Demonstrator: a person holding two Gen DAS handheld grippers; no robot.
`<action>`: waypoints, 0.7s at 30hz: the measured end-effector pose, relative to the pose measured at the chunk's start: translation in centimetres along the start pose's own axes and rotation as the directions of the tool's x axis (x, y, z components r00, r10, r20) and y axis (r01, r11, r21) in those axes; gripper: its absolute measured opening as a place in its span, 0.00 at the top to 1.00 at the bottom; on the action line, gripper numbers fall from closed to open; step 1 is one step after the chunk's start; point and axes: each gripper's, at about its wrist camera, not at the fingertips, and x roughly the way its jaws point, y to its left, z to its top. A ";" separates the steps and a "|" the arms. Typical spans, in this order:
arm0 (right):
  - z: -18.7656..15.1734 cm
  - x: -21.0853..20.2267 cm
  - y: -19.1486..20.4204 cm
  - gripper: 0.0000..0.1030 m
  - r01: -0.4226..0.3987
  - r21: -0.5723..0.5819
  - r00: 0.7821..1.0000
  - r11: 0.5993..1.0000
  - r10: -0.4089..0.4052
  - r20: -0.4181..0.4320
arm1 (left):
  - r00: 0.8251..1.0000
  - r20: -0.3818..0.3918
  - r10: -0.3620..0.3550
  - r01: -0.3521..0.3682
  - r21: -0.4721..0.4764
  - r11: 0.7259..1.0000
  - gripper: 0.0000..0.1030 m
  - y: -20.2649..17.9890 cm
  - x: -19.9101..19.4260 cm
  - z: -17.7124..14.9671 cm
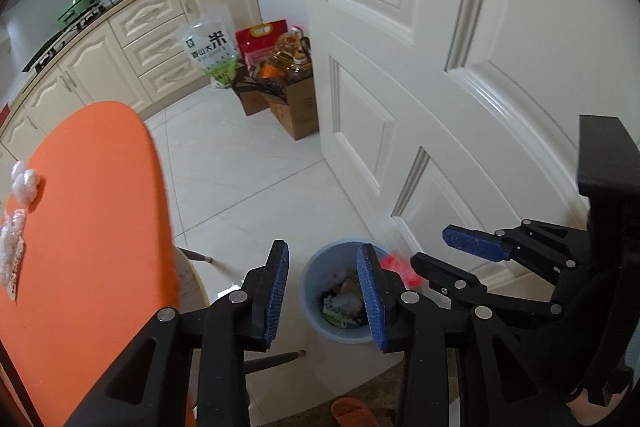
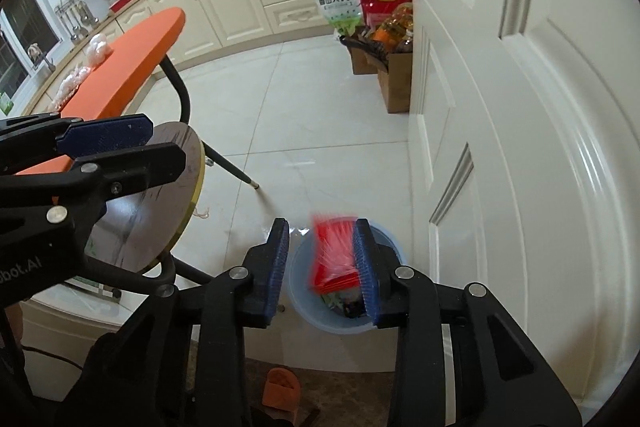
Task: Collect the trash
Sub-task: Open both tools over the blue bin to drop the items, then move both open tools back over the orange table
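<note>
A pale blue trash bin (image 1: 316,307) (image 2: 304,291) stands on the tiled floor by the door, with mixed rubbish inside. A red wrapper (image 2: 334,255) (image 1: 400,267), smeared by motion, hangs over the bin between the right gripper's fingers, close to the right-hand pad and clear of the other. My right gripper (image 2: 322,223) (image 1: 432,247) is open. My left gripper (image 1: 323,247) (image 2: 164,139) is open above the bin with nothing between its pads. A crumpled white tissue (image 1: 25,183) (image 2: 98,49) and a clear plastic scrap (image 1: 12,251) (image 2: 72,81) lie on the orange tabletop (image 1: 88,227).
A white panelled door (image 1: 440,67) stands right beside the bin. Cardboard boxes with oil bottles (image 1: 292,107) and a rice bag (image 1: 210,47) sit by the cabinets. A round dark stool (image 2: 160,195) is left of the bin. An orange slipper (image 1: 352,411) lies near my feet.
</note>
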 end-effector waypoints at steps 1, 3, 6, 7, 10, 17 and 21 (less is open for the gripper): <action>0.0 -0.4 0.4 0.68 0.005 -0.007 1.000 1.000 -0.005 0.006 | 1.000 0.005 0.000 0.000 -0.007 1.000 0.69 0.1 -0.3 -0.2; 0.2 -1.1 1.0 0.66 0.008 -0.012 1.000 1.000 -0.008 0.019 | 1.000 0.018 -0.001 0.002 -0.020 1.000 0.68 0.6 -1.0 -0.6; 0.7 -2.6 1.9 0.58 0.021 -0.023 0.999 1.000 -0.020 0.044 | 0.999 0.050 0.003 -0.001 -0.041 0.999 0.55 2.1 -2.9 -1.4; 0.9 -3.3 2.5 0.56 0.026 -0.030 0.998 0.999 -0.024 0.059 | 0.998 0.062 0.005 -0.002 -0.049 0.999 0.50 2.7 -3.9 -1.7; 1.8 -5.0 4.4 0.54 0.029 -0.053 0.995 0.998 -0.024 0.093 | 0.995 0.099 0.027 -0.019 -0.075 0.997 0.48 4.8 -6.6 -2.7; 4.8 -7.3 11.5 0.40 -0.004 -0.153 0.989 0.988 0.027 0.149 | 0.979 0.168 0.113 -0.087 -0.154 0.984 0.28 12.0 -12.4 -6.5; 7.2 -6.9 16.4 0.39 -0.053 -0.220 0.985 0.974 0.087 0.147 | 0.961 0.169 0.221 -0.184 -0.208 0.961 0.26 17.4 -14.5 -8.5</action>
